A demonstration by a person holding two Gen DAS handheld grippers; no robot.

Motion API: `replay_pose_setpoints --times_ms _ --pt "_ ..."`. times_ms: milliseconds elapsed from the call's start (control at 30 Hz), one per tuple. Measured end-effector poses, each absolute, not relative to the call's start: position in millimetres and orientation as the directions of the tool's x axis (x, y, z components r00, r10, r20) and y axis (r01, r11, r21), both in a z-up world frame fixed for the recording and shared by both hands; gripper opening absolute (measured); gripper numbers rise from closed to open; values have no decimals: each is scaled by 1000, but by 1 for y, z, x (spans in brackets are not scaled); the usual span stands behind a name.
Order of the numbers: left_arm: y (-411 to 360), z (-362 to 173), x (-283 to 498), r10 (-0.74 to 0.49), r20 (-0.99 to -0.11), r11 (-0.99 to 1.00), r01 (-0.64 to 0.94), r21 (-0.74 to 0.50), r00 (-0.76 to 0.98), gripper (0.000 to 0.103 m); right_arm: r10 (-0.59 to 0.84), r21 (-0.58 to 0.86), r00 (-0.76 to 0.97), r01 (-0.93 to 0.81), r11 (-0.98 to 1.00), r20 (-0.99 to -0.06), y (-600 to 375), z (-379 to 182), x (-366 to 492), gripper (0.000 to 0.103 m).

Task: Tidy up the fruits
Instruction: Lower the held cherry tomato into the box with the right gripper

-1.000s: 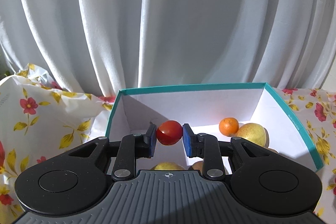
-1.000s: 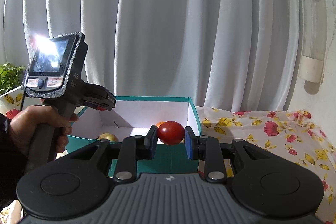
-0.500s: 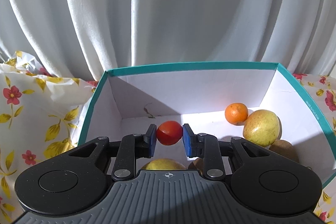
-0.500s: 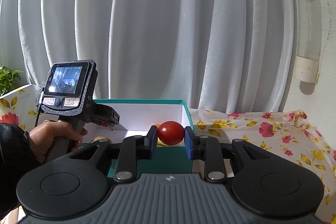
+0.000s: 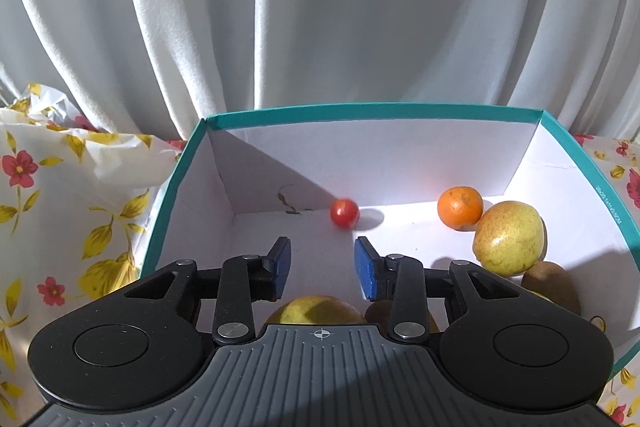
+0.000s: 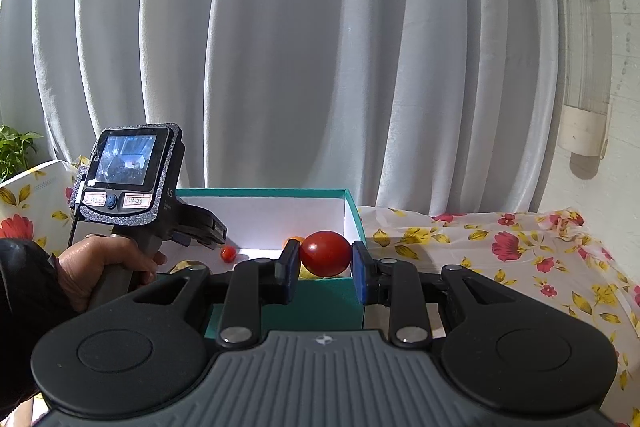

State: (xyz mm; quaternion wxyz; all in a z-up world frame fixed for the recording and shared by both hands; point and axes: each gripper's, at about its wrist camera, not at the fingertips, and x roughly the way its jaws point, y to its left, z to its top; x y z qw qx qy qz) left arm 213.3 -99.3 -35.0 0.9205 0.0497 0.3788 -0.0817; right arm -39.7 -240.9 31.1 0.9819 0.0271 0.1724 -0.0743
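Observation:
A small red cherry tomato (image 5: 344, 212) lies on the white floor of the teal-rimmed box (image 5: 372, 110), near its back wall. My left gripper (image 5: 322, 267) hovers over the box with its jaws opening and nothing between them. In the same box sit an orange (image 5: 460, 207), a yellow pear (image 5: 508, 237), a brown kiwi (image 5: 551, 284) and another yellow fruit (image 5: 316, 309) under the fingers. My right gripper (image 6: 325, 268) is shut on a larger red tomato (image 6: 325, 253), held in front of the box (image 6: 260, 192). The cherry tomato (image 6: 228, 253) also shows in the right wrist view.
A flowered cloth (image 6: 500, 251) covers the table right of the box. A crumpled flowered bag (image 5: 60, 179) lies left of the box. White curtains hang close behind. A person's hand (image 6: 100, 263) holds the left gripper's handle. A clear tube (image 6: 586, 67) hangs on the right wall.
My left gripper sank over the box, then its jaws parted and the cherry tomato dropped to the box floor near the back wall. The right gripper kept still with its tomato.

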Motion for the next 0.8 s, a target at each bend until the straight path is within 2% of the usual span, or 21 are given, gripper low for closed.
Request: replay_pose_setpoints --times_ms 33,133,200,267,467,800 --pt "-99 -34 212 -110 -704 982 188 34 701 43 -137 27 930 156 987 -342 -241 31 -40 26" --pt "-97 -26 205 -115 -691 982 187 30 714 60 -141 26 929 159 987 -341 -241 31 -39 26" --pt "-95 -17 197 -110 -676 983 181 36 728 83 -143 25 930 161 987 -338 -241 31 -39 26" --pt "-92 -8 187 -93 -663 984 169 52 743 99 -145 23 930 162 987 -337 -240 30 -39 26" --pt "-78 12 157 -77 -663 987 150 54 745 103 -137 19 934 152 988 -329 -239 29 -36 26" --pt "-55 26 130 -80 -683 994 106 -4 726 103 -111 5 945 118 993 -308 -238 30 -24 26"
